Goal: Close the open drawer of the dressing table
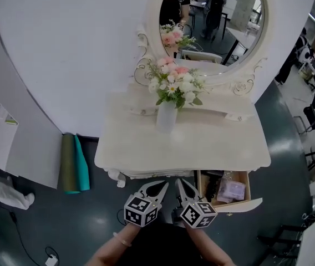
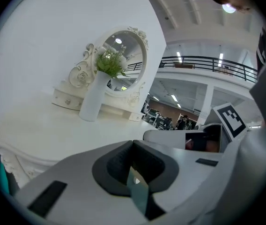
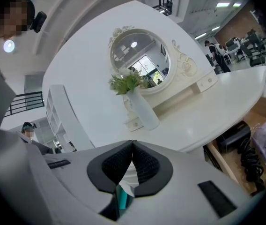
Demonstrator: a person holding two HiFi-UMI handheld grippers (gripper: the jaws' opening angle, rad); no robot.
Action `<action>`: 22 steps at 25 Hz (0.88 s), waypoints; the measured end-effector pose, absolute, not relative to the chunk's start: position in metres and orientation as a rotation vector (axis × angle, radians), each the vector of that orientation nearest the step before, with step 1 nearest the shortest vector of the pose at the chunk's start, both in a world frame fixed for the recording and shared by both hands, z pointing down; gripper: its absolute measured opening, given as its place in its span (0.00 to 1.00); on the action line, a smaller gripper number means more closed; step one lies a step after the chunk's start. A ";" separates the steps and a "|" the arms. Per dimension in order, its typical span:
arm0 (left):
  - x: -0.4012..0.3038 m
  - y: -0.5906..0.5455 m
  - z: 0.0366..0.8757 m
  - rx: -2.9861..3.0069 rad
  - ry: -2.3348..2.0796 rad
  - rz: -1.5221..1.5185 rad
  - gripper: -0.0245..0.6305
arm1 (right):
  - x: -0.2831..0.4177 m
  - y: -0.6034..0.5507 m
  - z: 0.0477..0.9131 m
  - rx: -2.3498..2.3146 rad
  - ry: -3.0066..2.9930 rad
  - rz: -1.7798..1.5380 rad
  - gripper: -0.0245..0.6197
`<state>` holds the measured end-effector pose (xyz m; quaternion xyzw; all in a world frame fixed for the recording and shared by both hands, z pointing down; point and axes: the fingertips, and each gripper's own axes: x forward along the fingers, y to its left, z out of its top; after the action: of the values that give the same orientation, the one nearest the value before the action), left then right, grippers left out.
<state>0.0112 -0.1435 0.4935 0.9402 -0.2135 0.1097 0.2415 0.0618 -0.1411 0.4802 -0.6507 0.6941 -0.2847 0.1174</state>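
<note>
Not a home. My dressing table (image 1: 146, 148) stands as a mock-up against a freestanding curved white panel (image 1: 63, 49) on a dark grey floor (image 1: 91, 220). Past the panel is a big open hall. It has an upper gallery with a black railing (image 2: 208, 62), strip lights (image 2: 179, 56) overhead and desks (image 2: 161, 118) with people near them. Chairs (image 1: 313, 115) stand off to the right. It reads as a lab or open-plan workspace with a staged bedroom corner.

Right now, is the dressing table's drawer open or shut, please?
Open: the drawer sticks out beyond the tabletop at the right front, with a hair dryer and lilac pouch visible inside.
</note>
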 end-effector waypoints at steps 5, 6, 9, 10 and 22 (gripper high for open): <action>0.010 -0.140 0.469 2.634 -0.540 0.265 0.07 | 0.054 -0.133 0.457 -1.953 2.027 -0.693 0.08; 0.009 -0.139 0.466 2.645 -0.531 0.261 0.07 | 0.053 -0.130 0.453 -1.964 2.026 -0.661 0.08; 0.008 -0.134 0.463 2.675 -0.491 0.263 0.07 | 0.049 -0.121 0.448 -1.988 2.018 -0.606 0.08; 0.009 -0.133 0.463 2.685 -0.477 0.272 0.07 | 0.050 -0.120 0.448 -1.996 2.007 -0.602 0.08; 0.022 -0.121 0.465 2.733 -0.385 0.276 0.06 | 0.060 -0.104 0.453 -2.100 1.946 -0.543 0.08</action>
<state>0.0221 -0.1215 0.4653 0.9687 -0.1366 0.0978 0.1827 0.0596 -0.1043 0.4530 -0.7159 0.6636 -0.1852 0.1134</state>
